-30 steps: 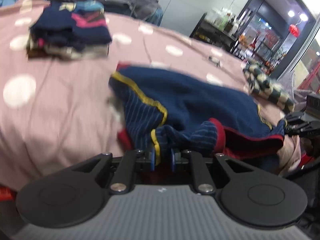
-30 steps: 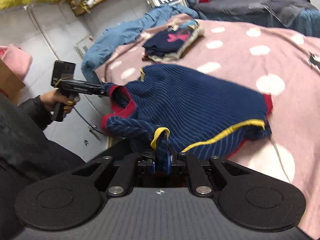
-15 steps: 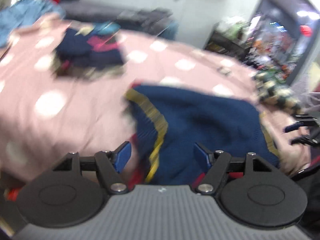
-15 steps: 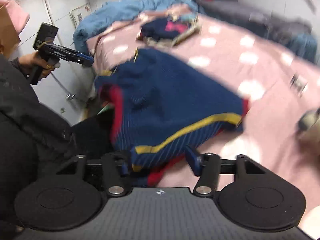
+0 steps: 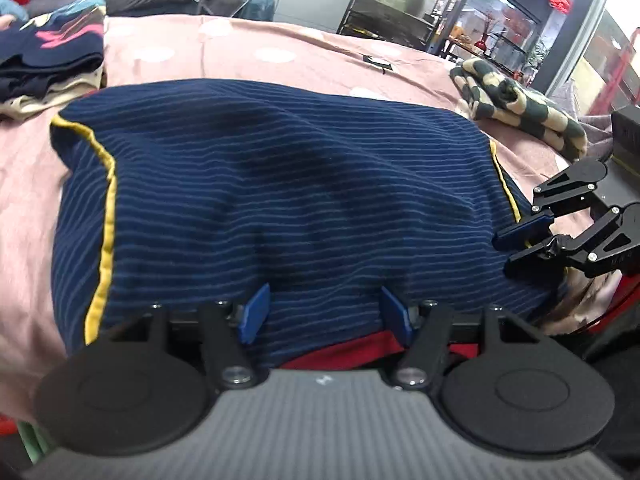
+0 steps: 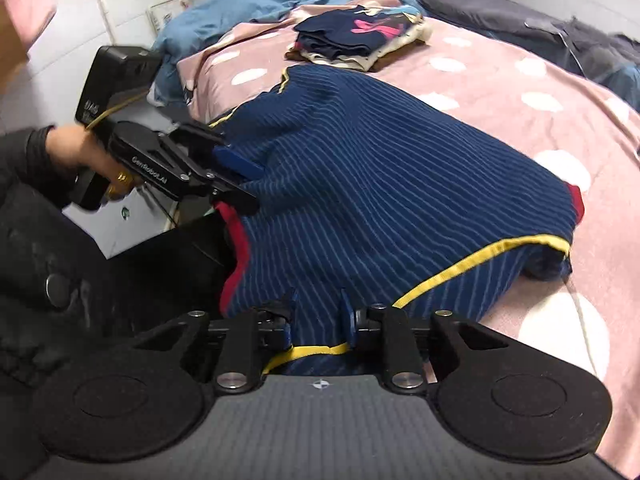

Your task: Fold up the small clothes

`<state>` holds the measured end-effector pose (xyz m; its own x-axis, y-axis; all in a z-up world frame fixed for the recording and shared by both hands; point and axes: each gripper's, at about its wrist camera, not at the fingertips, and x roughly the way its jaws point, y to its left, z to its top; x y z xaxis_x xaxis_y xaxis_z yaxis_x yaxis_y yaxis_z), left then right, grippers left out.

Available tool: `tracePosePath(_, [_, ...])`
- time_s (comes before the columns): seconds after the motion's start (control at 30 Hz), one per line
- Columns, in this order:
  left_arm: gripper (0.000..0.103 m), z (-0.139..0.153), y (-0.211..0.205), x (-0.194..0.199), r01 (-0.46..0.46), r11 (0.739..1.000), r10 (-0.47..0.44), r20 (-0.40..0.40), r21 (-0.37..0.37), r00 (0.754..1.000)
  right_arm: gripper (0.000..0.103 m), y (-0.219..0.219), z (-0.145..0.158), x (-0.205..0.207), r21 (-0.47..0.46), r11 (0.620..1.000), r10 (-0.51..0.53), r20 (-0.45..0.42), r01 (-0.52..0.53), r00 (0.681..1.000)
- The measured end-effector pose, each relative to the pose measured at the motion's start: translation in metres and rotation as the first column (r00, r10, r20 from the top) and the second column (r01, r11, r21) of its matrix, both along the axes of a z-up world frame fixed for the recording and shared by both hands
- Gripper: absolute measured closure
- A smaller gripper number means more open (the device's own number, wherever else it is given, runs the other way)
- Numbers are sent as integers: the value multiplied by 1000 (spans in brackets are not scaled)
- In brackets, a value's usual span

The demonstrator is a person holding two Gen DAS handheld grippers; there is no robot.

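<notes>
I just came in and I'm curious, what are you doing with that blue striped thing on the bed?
A person is folding small clothes with a two-finger tool in each hand. A navy striped top lies spread on the pink dotted bed cover. The left gripper and the right gripper both sit at the near edge of the top with jaws open, holding nothing. A pile of folded clothes waits farther back, and a checked cloth lies to one side.

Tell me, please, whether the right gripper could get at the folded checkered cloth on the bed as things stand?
Probably yes: the right gripper is open and holds nothing, and the checkered cloth lies uncovered past the striped garment.
</notes>
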<state>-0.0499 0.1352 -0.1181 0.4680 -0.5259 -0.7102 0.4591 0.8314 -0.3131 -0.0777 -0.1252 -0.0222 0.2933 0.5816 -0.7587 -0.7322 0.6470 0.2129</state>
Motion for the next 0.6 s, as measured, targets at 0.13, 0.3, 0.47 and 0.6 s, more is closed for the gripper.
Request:
tracePosePath(0.13, [41,29,-7,-2,30,1000,-30,-49,-6,998,59,-22,26,5,89,994,-70,32,66,997])
tracePosePath(0.3, [14,86,-74,-21,154,982,-170,162,105,972,17,-73,38,42,107,937,-336,22,332,942])
tracePosePath(0.47, [5,95,-183,-36,265,929,-316,180,260,931,13,-104,21,65,199,835,-489,-161,513,857])
tracePosePath(0.6, [10,82,-235,-53,229,890,-309,150,395,939,13,-103,17,59,206,846,-473,-133,491,871])
